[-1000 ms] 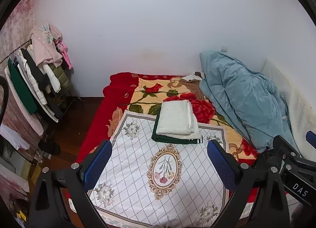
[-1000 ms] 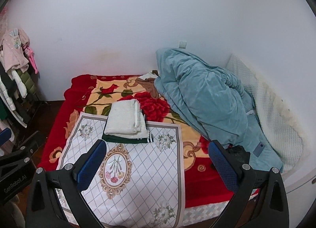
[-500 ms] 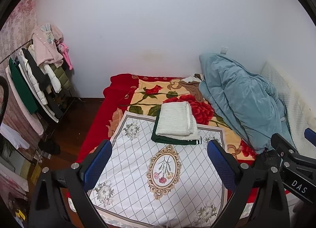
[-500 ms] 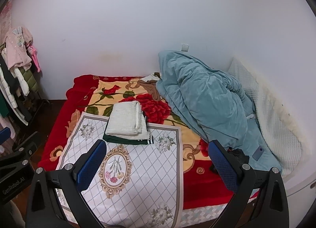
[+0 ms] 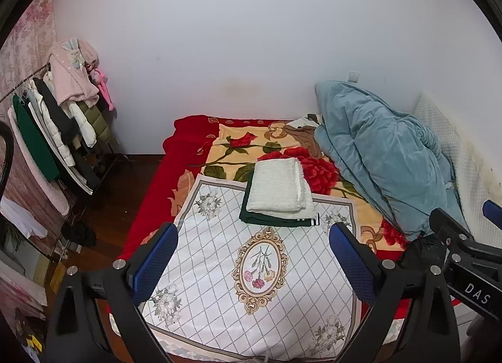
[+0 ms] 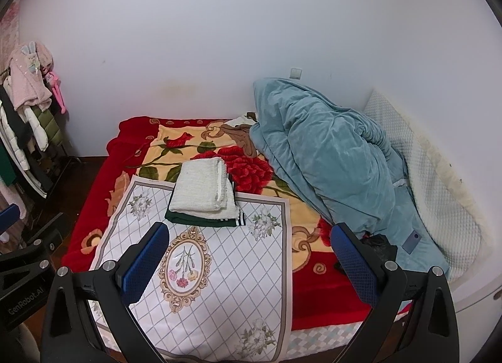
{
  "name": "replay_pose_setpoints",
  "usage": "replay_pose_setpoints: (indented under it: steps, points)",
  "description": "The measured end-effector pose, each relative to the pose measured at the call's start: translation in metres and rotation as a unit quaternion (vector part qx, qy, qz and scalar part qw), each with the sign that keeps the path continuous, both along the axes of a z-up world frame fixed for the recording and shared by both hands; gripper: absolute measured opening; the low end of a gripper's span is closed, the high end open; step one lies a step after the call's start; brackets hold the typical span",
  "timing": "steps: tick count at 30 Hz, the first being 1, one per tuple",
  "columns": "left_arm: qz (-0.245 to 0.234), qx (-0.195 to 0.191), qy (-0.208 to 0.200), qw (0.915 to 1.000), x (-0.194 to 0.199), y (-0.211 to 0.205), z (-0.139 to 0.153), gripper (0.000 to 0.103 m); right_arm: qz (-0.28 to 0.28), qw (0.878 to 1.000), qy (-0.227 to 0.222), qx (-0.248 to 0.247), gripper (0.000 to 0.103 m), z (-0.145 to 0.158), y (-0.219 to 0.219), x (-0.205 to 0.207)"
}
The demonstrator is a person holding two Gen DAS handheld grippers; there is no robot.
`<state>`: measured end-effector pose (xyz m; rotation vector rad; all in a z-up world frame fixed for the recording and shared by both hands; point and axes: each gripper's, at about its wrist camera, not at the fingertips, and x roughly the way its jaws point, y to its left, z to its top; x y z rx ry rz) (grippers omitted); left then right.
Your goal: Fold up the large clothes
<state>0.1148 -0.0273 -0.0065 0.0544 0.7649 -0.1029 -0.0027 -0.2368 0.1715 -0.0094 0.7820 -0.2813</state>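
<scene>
Barely drifted since earlier; I hold left gripper [image 5: 253, 256] and right gripper [image 6: 248, 256] spread, empty; careless reach topples folded stack [image 5: 279, 188].

Even, soft indoor light, faint shadows, sharp focus throughout, strong fisheye bending with black vignetted corners.

Looking down from above the foot of the bed [image 5: 147, 203] toward the far wall [image 5: 251, 49] — left view offset leftward, right view rightward — both well back, sharing the folded clothes [image 5: 279, 187] [image 6: 204, 184] and teal duvet [image 6: 329, 159]
</scene>
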Motion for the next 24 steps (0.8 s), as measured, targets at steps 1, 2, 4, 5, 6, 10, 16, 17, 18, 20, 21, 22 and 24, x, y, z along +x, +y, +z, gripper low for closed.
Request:
replay_pose_setpoints:
  steps: [1,2,4,5,6,10,16,17,18,20,21,22,24]
  points:
    - [0.0,-0.001,0.001,1.0,0.002,-0.0008,0.0002,0.098,0.0,1.0,0.001,0.0,0.103,-0.0001,0.0002,0.0]
    - [0.001,-0.003,0.002,1.0,0.0018,-0.0005,0.0004,0.098,-0.001,1.0,0.002,0.0,0.103,-0.0006,0.0005,-0.0008]
    - [0.003,-0.004,0.001,1.0,0.001,0.0004,0.0008,0.098,-0.001,1.0,0.006,0.001,0.103,-0.0027,0.0005,-0.0017]
    - [0.003,-0.005,0.001,1.0,0.0007,0.001,0.0008,0.098,-0.001,1.0,0.007,0.002,0.103,-0.0036,0.0004,-0.0023]
    - [0.003,-0.005,0.001,1.0,0.0002,0.0017,0.0007,0.098,-0.001,1.0,0.008,0.0,0.103,-0.0042,0.0001,-0.0023]
    - [0.005,-0.007,0.002,1.0,0.0016,0.0028,0.0006,0.098,0.0,1.0,0.009,0.002,0.103,-0.0048,-0.0005,-0.0051]
    - [0.006,-0.007,0.004,1.0,0.0014,0.0037,0.0002,0.098,0.003,1.0,0.007,-0.001,0.103,-0.0046,-0.0028,-0.0035]
    - [0.006,-0.007,0.003,0.9999,0.0011,0.004,0.0002,0.098,0.003,1.0,0.007,-0.001,0.103,-0.0046,-0.0031,-0.0036]
    - [0.006,-0.007,0.003,1.0,0.001,0.004,0.0001,0.098,0.004,1.0,0.007,-0.001,0.103,-0.0045,-0.0035,-0.0023]
    - [0.007,-0.007,0.003,0.9999,0.0008,0.0044,-0.0001,0.098,0.005,1.0,0.007,-0.001,0.103,-0.0041,-0.0034,0.0004]
    - [0.006,-0.007,0.004,0.9999,0.0008,0.0044,-0.0001,0.098,0.005,1.0,0.007,-0.001,0.103,-0.0043,-0.0036,0.0003]
    - [0.005,-0.007,0.004,1.0,0.0007,0.0045,-0.0002,0.098,0.005,1.0,0.007,0.0,0.103,-0.0045,-0.004,0.0002]
    - [0.005,-0.007,0.004,1.0,0.0008,0.0048,0.0001,0.098,0.006,1.0,0.007,0.0,0.103,-0.0041,-0.0034,0.0021]
